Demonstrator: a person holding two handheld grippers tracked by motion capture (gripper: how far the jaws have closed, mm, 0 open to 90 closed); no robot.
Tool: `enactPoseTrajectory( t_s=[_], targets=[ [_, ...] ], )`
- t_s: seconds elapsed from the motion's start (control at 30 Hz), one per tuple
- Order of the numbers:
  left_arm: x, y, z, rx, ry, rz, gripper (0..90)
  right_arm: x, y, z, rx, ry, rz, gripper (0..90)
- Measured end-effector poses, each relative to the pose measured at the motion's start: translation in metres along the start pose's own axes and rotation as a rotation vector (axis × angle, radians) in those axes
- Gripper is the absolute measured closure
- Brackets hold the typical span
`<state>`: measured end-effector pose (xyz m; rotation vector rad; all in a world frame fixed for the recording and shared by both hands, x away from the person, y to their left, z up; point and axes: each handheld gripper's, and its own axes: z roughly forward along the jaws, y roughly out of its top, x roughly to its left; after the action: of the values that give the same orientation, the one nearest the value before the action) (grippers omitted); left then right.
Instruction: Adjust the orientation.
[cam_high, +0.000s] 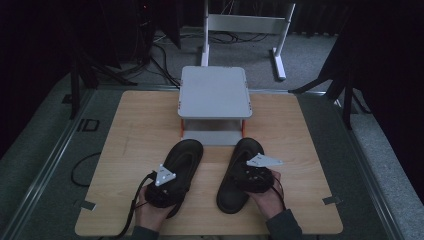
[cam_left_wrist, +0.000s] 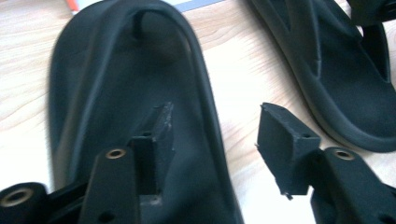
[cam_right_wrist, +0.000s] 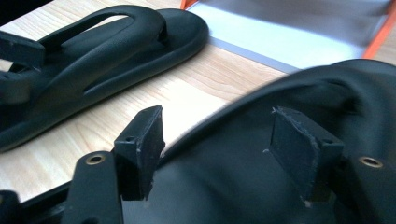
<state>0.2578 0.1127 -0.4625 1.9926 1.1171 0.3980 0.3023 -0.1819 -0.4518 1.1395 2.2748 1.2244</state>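
Left tool sits over the heel end of the left sandal, its jaws apart and straddling that sandal's inner rim: in the left gripper view one pad stands over the footbed, the other hangs over bare wood outside the edge, and neither presses on the rubber. Straddling the rim this way looks like a set-up for pinching the sidewall. Right tool is placed likewise over the heel half of the right sandal, jaws spread; in the right gripper view one pad is at the sandal's edge and the other above the footbed, with no clear squeeze visible. Both sandals lie flat, soles down, side by side in the middle of the worktop toward its near edge, toes pointing at the far edge. Just beyond the toes stands a small grey two-tier rack with orange posts, against the far edge. Pairing one tool to each sandal suggests both are meant to be lifted together, probably toward the rack's lower shelf, which lies directly ahead of the toes.
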Motion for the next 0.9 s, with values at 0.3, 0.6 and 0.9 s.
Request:
enactPoseTrajectory(
  t_s=[0.3,0.6,0.9],
  targets=[
    [-0.004,0.009,0.022,0.041,0.022,0.011,62.5,0.003,0.006,0.023,0.047,-0.059,0.063,56.0],
    [-0.002,0.01,0.029,0.053,0.054,-0.047,79.6,0.007,0.005,0.023,0.035,-0.012,0.079,62.8],
    [-0.013,0.018,0.037,0.018,0.076,-0.091,82.1,0.031,0.002,0.029,0.026,0.044,-0.021,68.9]
  ],
)
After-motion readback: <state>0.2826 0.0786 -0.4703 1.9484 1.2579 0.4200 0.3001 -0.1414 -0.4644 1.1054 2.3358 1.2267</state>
